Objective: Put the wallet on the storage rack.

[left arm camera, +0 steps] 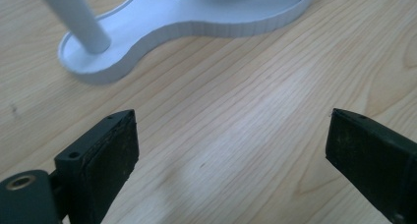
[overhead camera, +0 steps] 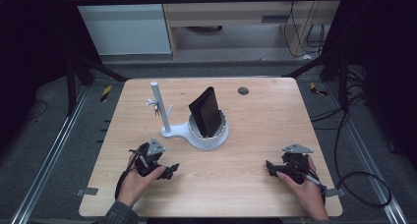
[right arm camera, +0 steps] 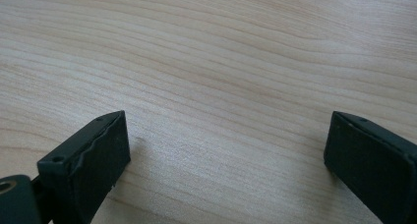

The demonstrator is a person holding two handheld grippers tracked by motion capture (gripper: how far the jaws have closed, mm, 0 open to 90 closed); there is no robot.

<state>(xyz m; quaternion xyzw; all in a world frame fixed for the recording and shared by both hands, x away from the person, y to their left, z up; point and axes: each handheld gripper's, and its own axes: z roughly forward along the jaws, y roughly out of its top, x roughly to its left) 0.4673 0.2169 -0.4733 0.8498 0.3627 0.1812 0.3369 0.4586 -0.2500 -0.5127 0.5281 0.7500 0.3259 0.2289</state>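
Note:
A white stand (overhead camera: 196, 137) sits mid-table, its round dish holding a black wallet (overhead camera: 206, 112) that leans upright. A thin white post (overhead camera: 159, 105) with small pegs rises from the stand's left lobe. My left gripper (overhead camera: 169, 171) rests on the wood in front of the stand, open, nothing between its jaws. In the left gripper view the stand's base (left arm camera: 187, 17) and the post's foot (left arm camera: 81, 22) lie just ahead of the left gripper (left arm camera: 231, 160). My right gripper (overhead camera: 271, 168) lies near the front right, open over bare wood (right arm camera: 221, 86), with the right gripper (right arm camera: 226, 160) empty.
The wooden table (overhead camera: 265, 130) has a small dark round hole cover (overhead camera: 243, 91) near its back edge. Black frame struts and cables (overhead camera: 354, 175) run around the table on the grey floor. A cabinet stands behind.

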